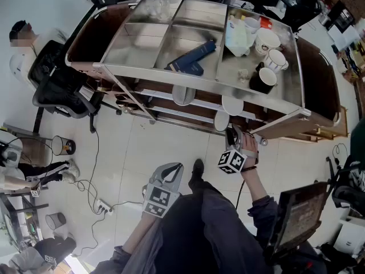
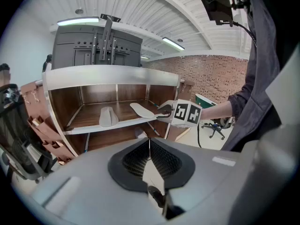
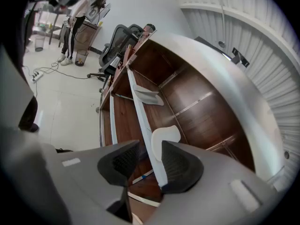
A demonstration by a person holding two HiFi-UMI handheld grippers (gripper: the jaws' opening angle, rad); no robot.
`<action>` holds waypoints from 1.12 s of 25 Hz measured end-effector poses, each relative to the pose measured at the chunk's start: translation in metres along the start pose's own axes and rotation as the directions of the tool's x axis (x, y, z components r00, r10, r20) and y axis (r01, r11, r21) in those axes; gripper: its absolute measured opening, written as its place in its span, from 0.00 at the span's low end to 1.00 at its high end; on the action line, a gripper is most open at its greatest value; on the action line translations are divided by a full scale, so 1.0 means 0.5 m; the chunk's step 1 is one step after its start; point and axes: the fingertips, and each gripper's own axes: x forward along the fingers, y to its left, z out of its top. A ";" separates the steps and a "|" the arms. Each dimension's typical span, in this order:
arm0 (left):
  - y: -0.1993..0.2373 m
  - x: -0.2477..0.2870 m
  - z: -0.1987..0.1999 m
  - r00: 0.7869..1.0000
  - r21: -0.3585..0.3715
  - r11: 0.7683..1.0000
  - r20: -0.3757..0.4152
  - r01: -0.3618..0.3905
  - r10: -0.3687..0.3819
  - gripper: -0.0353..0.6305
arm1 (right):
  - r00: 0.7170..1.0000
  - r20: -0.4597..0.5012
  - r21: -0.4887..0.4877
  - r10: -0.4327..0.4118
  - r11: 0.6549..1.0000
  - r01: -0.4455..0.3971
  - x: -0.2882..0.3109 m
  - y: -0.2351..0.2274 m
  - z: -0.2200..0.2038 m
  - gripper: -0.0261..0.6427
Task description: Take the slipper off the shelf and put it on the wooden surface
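Two white slippers lie on the wooden shelf; the nearer slipper (image 3: 165, 135) (image 2: 143, 109) (image 1: 221, 120) has its end at the shelf's white front edge (image 3: 140, 111). My right gripper (image 3: 151, 165) (image 1: 232, 135) (image 2: 163, 110) is open, its jaws astride that edge and the slipper's end, and the pads do not press on it. The other slipper (image 3: 149, 95) (image 2: 108, 116) lies farther along the shelf. Low in front of my legs, my left gripper (image 2: 150, 144) (image 1: 174, 169) is shut and empty, pointing at the shelf.
The shelf unit's steel top (image 1: 142, 44) holds a blue box (image 1: 193, 59), cups (image 1: 267, 39) and a bag. Brown wooden surfaces flank it (image 1: 319, 76). An office chair (image 1: 57, 90) and a seated person are at the left; cables lie on the tiled floor (image 1: 91, 187).
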 end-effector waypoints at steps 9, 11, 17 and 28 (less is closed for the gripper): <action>0.056 0.079 0.059 0.999 -0.016 0.999 -0.020 -0.047 0.046 0.08 | 0.998 -0.053 -0.173 0.017 0.985 -0.026 0.182 -0.042 -0.076 0.30; 0.062 0.077 0.052 0.997 -0.036 0.997 -0.035 -0.069 0.068 0.08 | 0.998 -0.060 -0.221 0.032 0.974 -0.045 0.201 -0.029 -0.082 0.30; 0.049 0.072 0.027 0.993 -0.093 0.990 -0.063 -0.106 0.101 0.08 | 0.997 -0.074 -0.323 -0.008 0.946 -0.016 0.229 -0.040 -0.098 0.17; -0.037 0.033 -0.029 0.999 -0.075 0.996 -0.033 -0.045 0.042 0.08 | 0.994 0.041 -0.219 -0.103 0.970 0.110 0.048 -0.074 -0.044 0.09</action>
